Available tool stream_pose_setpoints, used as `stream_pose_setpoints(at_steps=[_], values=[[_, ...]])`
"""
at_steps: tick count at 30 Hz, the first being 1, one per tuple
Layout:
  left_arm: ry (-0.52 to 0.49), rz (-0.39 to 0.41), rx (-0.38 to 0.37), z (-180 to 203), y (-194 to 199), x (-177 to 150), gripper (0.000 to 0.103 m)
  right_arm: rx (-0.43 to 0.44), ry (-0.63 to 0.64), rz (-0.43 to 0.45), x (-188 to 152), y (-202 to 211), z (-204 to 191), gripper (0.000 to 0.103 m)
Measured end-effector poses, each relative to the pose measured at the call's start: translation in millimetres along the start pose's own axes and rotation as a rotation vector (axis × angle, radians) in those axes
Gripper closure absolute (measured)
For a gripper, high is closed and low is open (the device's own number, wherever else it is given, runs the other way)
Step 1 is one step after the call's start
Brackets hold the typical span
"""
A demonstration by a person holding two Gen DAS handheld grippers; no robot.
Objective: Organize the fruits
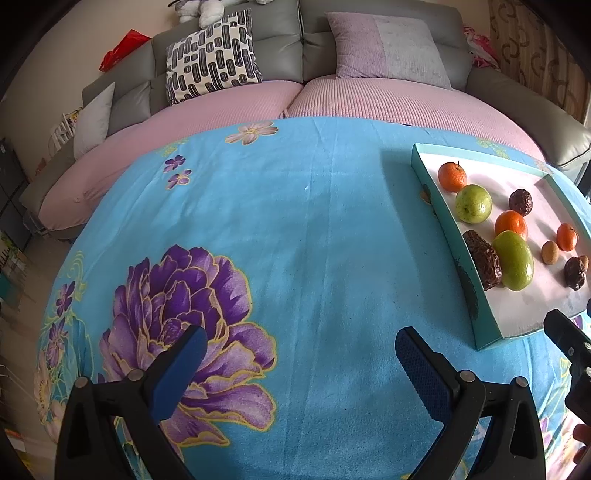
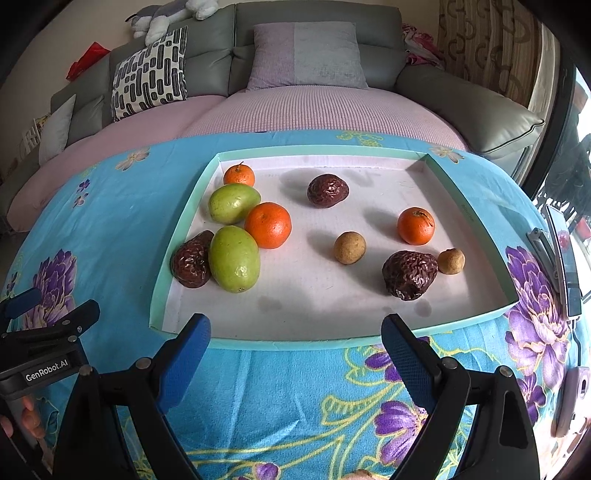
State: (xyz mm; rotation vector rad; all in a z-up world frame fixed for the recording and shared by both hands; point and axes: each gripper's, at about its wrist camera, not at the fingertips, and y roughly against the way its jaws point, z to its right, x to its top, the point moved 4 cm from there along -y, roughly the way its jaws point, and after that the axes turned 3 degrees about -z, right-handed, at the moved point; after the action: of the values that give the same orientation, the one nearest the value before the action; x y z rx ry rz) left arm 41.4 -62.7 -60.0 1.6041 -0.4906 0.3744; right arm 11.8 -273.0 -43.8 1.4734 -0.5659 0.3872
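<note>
A shallow teal-rimmed tray point(image 2: 184, 221) point(image 1: 443, 225) lies on the blue flowered cloth. It holds three oranges point(image 2: 268, 224), point(image 2: 416, 225), point(image 2: 239, 175), two green fruits point(image 2: 233, 259), point(image 2: 231, 203), three wrinkled dark fruits point(image 2: 327, 190), point(image 2: 408, 274), point(image 2: 191, 264) and two small tan ones point(image 2: 349, 247), point(image 2: 451, 261). My right gripper point(image 2: 295, 343) stands open just short of the tray's near rim, nothing between its fingers. My left gripper point(image 1: 301, 354) is open over bare cloth left of the tray; it also shows at the left edge point(image 2: 48, 317) of the right wrist view.
A grey sofa point(image 2: 314, 29) with pink seat covers and several cushions runs behind the table. A phone-like device on a stand point(image 2: 561, 254) sits right of the tray, and a pinkish object point(image 2: 574, 398) lies near the right edge. A hand point(image 2: 29, 417) grips the left tool.
</note>
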Motion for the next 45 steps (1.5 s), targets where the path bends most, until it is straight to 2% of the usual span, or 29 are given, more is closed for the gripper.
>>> stream_pose_setpoints(at_steps=[45], values=[[0.004, -0.026, 0.001, -1.6, -5.8, -1.6, 0.000, -0.007, 0.010, -0.016, -1.7, -3.5, -1.1, 0.009]])
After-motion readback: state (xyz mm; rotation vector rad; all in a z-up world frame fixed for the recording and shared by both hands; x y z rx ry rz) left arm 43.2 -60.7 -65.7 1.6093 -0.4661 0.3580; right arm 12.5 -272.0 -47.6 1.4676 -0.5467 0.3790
